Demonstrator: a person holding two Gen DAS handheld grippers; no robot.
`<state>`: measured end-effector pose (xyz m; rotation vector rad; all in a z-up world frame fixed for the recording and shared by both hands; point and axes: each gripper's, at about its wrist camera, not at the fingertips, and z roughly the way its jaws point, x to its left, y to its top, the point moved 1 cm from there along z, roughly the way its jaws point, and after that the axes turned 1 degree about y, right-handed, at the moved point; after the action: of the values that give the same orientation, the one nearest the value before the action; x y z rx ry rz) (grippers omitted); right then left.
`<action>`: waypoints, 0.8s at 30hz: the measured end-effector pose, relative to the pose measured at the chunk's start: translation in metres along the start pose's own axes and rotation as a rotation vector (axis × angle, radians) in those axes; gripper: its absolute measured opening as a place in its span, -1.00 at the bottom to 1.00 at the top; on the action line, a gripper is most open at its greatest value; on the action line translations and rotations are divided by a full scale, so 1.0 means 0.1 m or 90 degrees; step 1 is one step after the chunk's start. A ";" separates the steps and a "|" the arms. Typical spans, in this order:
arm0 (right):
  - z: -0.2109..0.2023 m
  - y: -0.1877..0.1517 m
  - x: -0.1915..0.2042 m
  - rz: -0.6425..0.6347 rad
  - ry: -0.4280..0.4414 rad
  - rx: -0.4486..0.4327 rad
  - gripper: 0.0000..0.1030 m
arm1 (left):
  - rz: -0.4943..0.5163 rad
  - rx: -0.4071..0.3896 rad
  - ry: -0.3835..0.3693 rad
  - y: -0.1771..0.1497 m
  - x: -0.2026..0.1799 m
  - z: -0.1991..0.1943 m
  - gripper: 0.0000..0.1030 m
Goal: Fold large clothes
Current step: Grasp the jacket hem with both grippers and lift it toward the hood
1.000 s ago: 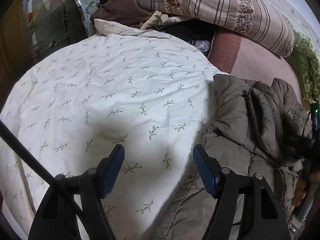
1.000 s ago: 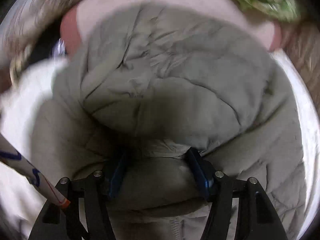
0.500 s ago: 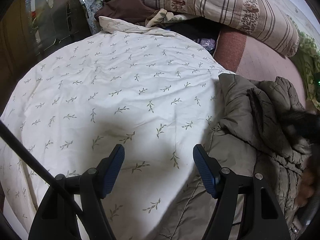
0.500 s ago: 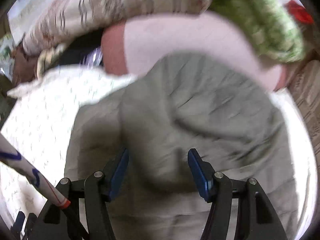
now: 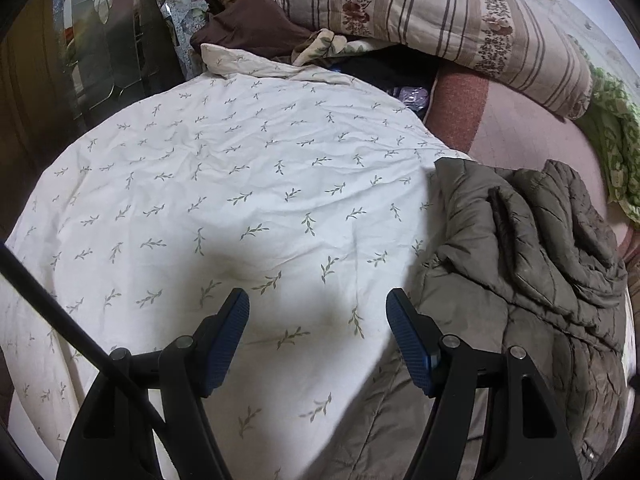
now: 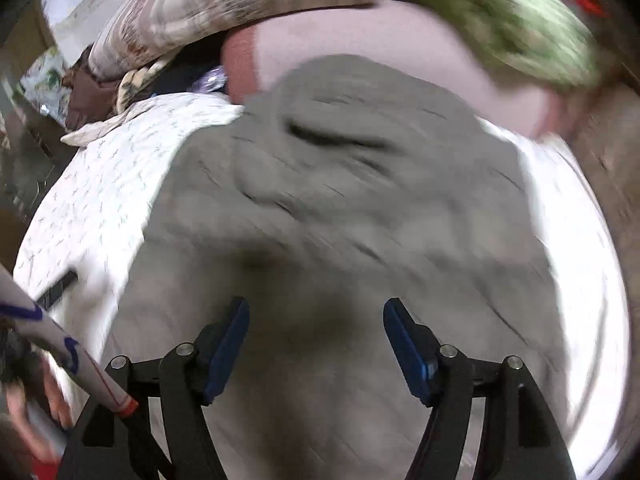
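Right hand-held gripper (image 6: 316, 320), jaws opening (nothing between), above blurred olive jacket (image 6: 360, 208).

Ahead of left gripper (image 5: 318, 336): flat leaf-print sheet (image 5: 224, 184), unobstructed. To its right: bunched olive jacket (image 5: 528, 248). Far ahead: striped pillow (image 5: 432, 12), brown clothes pile (image 5: 248, 20) block passage.

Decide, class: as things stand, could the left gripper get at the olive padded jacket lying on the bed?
Probably yes. The left gripper hovers with open, empty jaws over the leaf-print sheet, and the jacket lies just to their right with nothing between.
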<state>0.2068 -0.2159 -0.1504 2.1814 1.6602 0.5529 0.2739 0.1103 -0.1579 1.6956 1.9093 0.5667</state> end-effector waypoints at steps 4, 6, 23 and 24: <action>-0.47 -0.61 -0.80 0.050 -0.059 -0.006 0.69 | 0.016 0.014 -0.037 -0.16 0.04 -0.17 0.36; -0.65 -0.93 -1.25 0.097 -0.082 -0.013 0.69 | 0.006 0.033 -0.071 -0.28 0.11 -0.26 0.36; -0.27 -1.86 -2.68 0.342 0.050 -0.014 0.72 | 0.047 0.227 -0.191 -0.99 0.18 -0.07 0.36; -0.24 -1.87 -2.69 0.354 0.076 -0.011 0.72 | 0.043 0.250 -0.242 -1.02 0.14 -0.10 0.36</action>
<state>-0.0249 -0.4271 -0.2483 2.6414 1.0727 0.8481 0.1873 0.1115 -0.2152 1.9432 1.7646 -0.1187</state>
